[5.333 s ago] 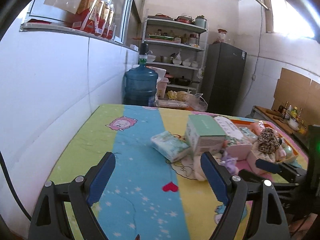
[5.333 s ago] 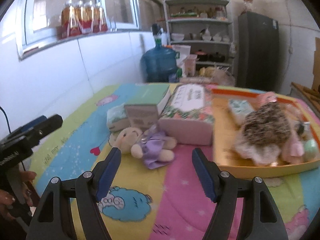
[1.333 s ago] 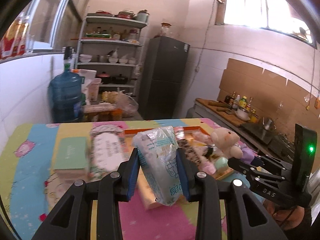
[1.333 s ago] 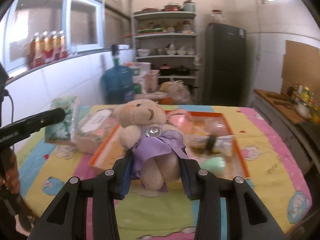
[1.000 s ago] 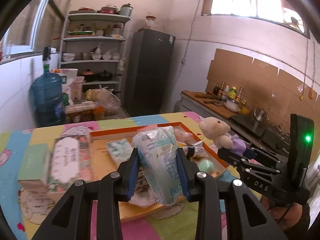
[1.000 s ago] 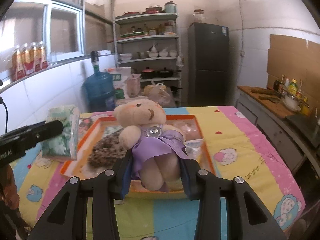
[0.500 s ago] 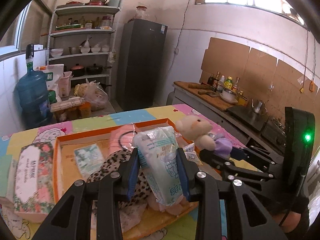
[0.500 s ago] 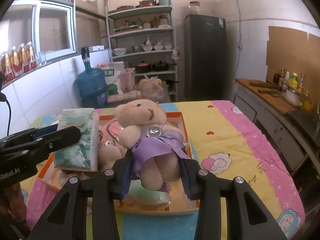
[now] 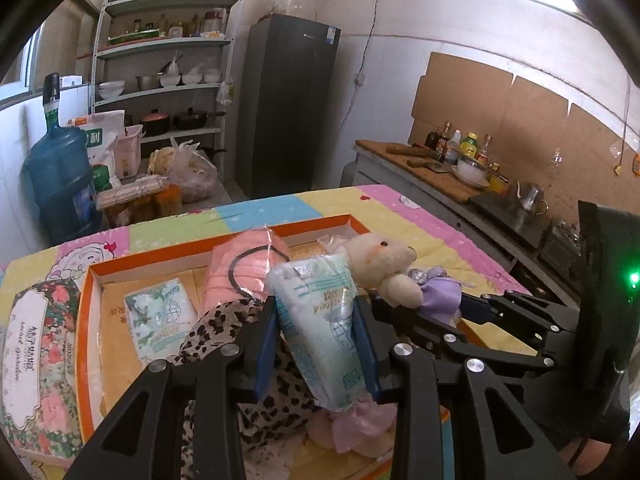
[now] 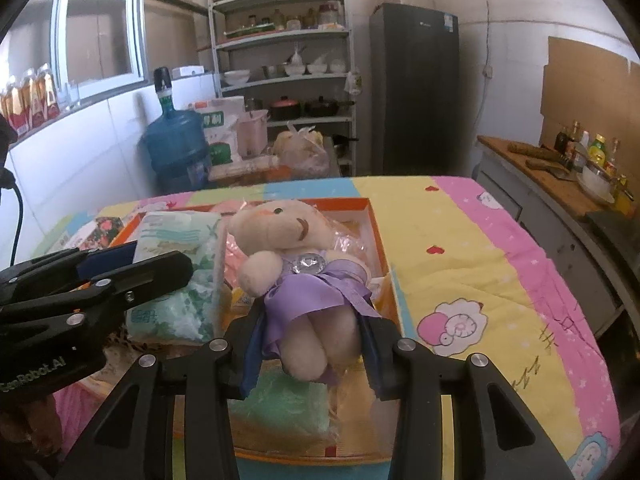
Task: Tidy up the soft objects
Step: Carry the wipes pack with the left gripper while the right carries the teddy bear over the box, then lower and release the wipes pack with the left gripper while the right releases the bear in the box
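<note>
**Two soft items held over the orange tray, ready for placement**

Position. The left gripper (image 9: 316, 344) is clamped on a plastic-wrapped tissue pack (image 9: 320, 320), which stands upright between the blue pads. The right gripper (image 10: 308, 344) is clamped on a plush bear in a purple dress (image 10: 296, 272), gripped at the legs and lower skirt, head up. Both items hang above the orange tray (image 9: 86, 320) on the cartoon-print tablecloth (image 10: 480, 260), the two grippers close beside each other.

Tray contents. A flat packet of tissues (image 9: 160, 316), a pink bagged item (image 9: 244, 272), a leopard-print plush (image 9: 224, 320) and a green packet (image 10: 280, 404) already lie inside. A floral tissue box (image 9: 36, 360) stands just outside the left wall of the tray.

Handling, tissue pack. It is judged light and compressible. The film wrap is probably slippery, so the hold belongs across the broad faces at mid-body, as it is now. Squeezing harder would only crush it.

Handling, bear. It is judged light, with soft stuffing and no stiff core. The head is free and likely to flop. The satin skirt may slide under the pads, so a hold on the stuffed legs or torso is safer than on cloth alone.

Placement. Free floor in the tray is scarce. Expect each item to settle on top of others and to roll a little on release.
</note>
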Demonstrator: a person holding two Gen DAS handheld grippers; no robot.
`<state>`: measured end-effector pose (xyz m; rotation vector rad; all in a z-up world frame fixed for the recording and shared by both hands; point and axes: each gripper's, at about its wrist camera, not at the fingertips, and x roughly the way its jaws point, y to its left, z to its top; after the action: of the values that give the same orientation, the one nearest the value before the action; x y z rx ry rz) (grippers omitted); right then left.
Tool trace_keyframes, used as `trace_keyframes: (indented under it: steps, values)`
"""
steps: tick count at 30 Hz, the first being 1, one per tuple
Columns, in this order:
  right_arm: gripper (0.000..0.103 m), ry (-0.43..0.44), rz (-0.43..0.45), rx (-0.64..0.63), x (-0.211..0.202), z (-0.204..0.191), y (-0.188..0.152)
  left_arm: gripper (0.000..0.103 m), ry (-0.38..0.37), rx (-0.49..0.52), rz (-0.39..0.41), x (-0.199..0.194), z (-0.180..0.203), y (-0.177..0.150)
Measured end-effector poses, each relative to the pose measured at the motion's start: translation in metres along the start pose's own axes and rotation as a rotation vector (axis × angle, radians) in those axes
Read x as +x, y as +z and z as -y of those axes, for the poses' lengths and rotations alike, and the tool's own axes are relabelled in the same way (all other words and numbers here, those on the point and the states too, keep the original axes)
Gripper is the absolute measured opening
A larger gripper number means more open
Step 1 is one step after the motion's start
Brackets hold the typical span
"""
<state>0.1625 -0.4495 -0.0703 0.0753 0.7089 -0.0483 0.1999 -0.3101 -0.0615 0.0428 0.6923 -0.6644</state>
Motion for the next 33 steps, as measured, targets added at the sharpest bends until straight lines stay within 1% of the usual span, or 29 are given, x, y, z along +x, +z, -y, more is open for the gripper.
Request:
trace_keyframes:
  steps: [4, 8, 10, 12, 17, 19, 27, 33]
  values:
    - [0.045, 0.003, -0.022, -0.002, 0.01, 0.0, 0.0, 0.036, 0.004, -0.005, -0.006, 0.006, -0.003, 0.0]
    - [0.046, 0.005, -0.027, -0.004, 0.011, -0.001, -0.002, 0.037, -0.003, -0.016, -0.006, 0.01, -0.006, -0.001]
    - [0.047, 0.003, -0.028, -0.004, 0.011, -0.001, -0.002, 0.042, -0.001, -0.019, -0.012, 0.011, -0.007, -0.001]
    - [0.047, 0.005, -0.028, -0.003, 0.012, -0.001, -0.002, 0.056, 0.006, -0.019, -0.016, 0.012, -0.008, 0.0]
    - [0.055, 0.011, -0.034, -0.004, 0.015, -0.002, -0.003, 0.061, 0.022, -0.019, -0.017, 0.011, -0.008, -0.002]
    - [0.057, 0.014, -0.035, -0.004, 0.014, -0.003, -0.003, 0.061, 0.023, -0.016, -0.015, 0.01, -0.007, -0.002]
    - [0.059, 0.02, -0.031, 0.001, 0.01, -0.003, -0.005, 0.063, 0.027, -0.008, -0.011, 0.005, -0.004, -0.003]
    - [0.06, 0.021, -0.004, 0.007, -0.004, -0.003, -0.007, 0.063, 0.029, -0.007, 0.007, -0.007, -0.002, -0.003]
